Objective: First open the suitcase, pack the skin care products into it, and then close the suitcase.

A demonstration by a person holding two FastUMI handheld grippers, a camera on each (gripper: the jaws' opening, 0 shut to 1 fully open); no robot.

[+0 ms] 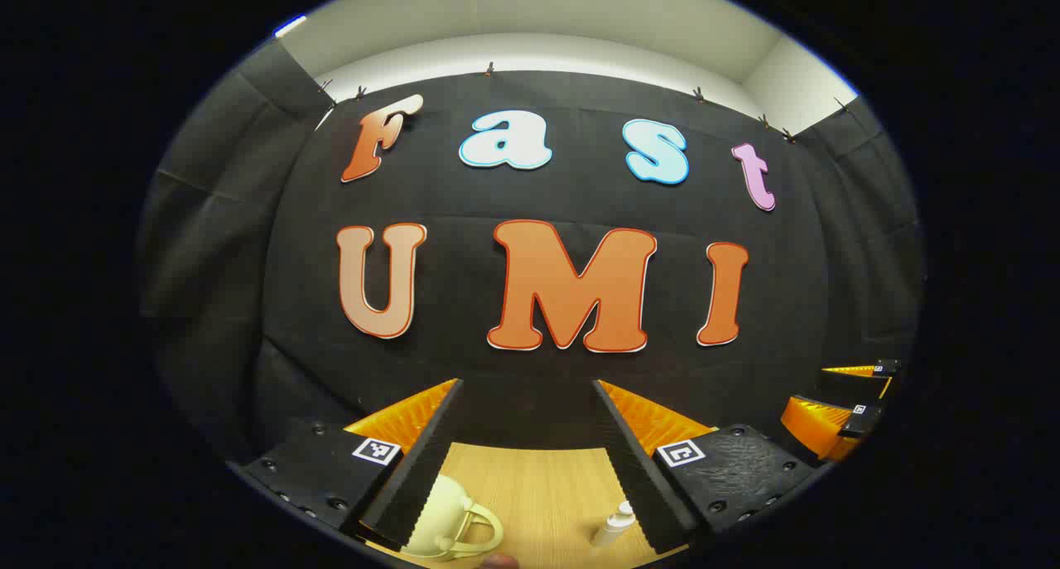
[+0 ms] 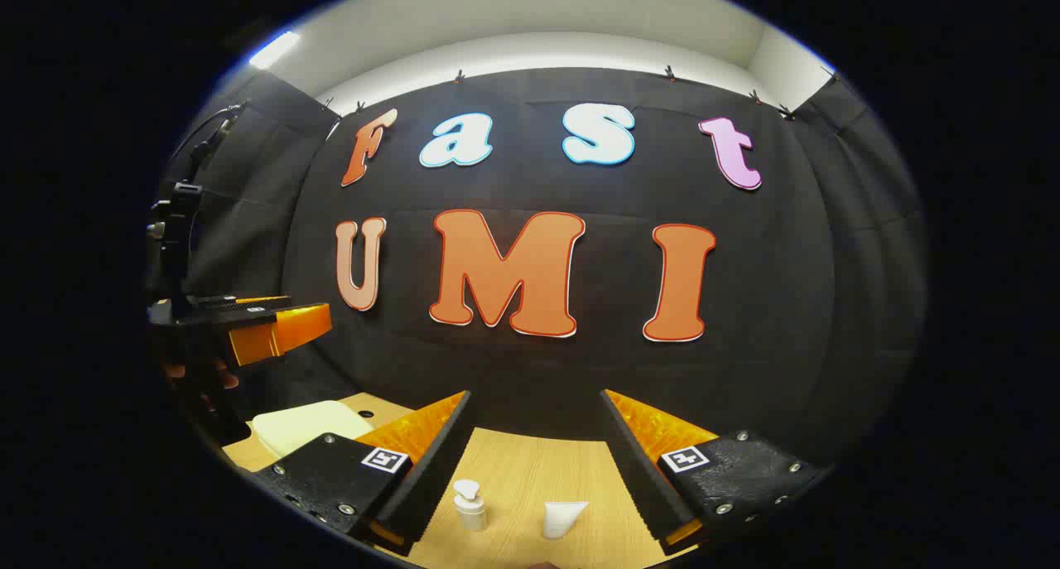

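Table: we see the wooden table (image 1: pixel 546 486) low in both views, below the raised grippers.
Suitcase: we take the pale, rounded case with a loop handle (image 1: pixel 443 519) in the left gripper view for the suitcase (image 2: pixel 306 424); it lies flat and looks closed, its handle toward the camera. In the right gripper view it sits at the far left of the table, under the other gripper.
Left gripper: the left gripper (image 1: pixel 530 470) has its jaws spread wide, holding nothing; the suitcase lies just under and inside its left finger.
Right gripper: the right gripper (image 2: pixel 538 478) is also spread wide and holds nothing, and the suitcase lies well off to its left.
Pump bottle: we see 1 small white pump bottle (image 2: pixel 469 507) upright between the right jaws' line of sight; in the left view a bottle (image 1: pixel 614 526) stands by the right finger.
Tube: 1 white tube (image 2: pixel 563 519) stands just beside the bottle, cap down.
Judgement: we think opening comes first, and the left gripper is nearer; it would need to drop down and slightly left.
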